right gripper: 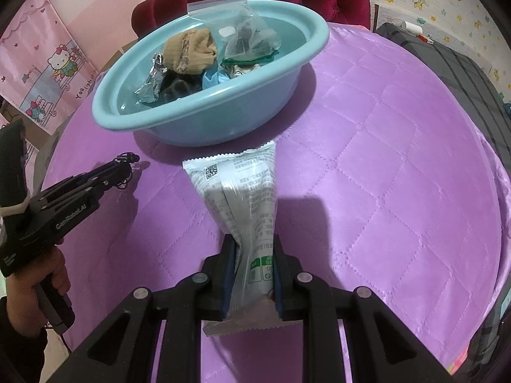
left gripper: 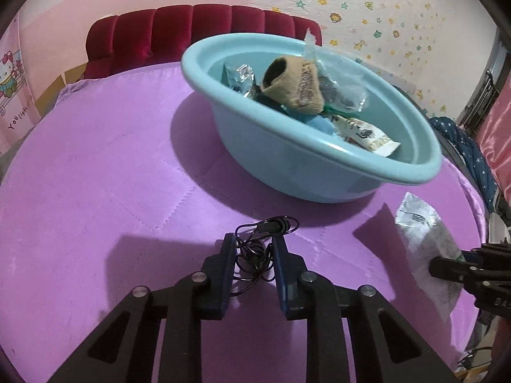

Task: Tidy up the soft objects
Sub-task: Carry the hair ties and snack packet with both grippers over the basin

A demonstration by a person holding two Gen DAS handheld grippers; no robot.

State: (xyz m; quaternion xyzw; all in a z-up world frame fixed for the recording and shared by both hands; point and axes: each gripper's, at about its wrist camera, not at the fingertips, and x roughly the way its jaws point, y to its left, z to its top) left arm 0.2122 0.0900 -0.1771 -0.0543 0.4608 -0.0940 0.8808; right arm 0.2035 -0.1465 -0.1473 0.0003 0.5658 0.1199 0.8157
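A light blue basin (left gripper: 319, 166) (right gripper: 191, 121) stands on the purple quilt and holds a tan sock (left gripper: 292, 84) (right gripper: 190, 51), a clear zip bag (right gripper: 247, 33), crumpled foil (right gripper: 153, 81) and other soft items. My left gripper (left gripper: 254, 242) (right gripper: 123, 167) has its fingers on either side of a tangled black cable (left gripper: 258, 249) that lies on the quilt, with a gap between the pads and the cable. My right gripper (right gripper: 252, 245) is shut on a silver-white snack packet (right gripper: 242, 191) (left gripper: 424, 249), in front of the basin.
A red tufted headboard (left gripper: 191, 28) stands behind the basin. A dark blue starred cloth (left gripper: 466, 150) lies at the right edge of the bed. A dark grey blanket (right gripper: 447, 60) lies beyond the quilt on the right.
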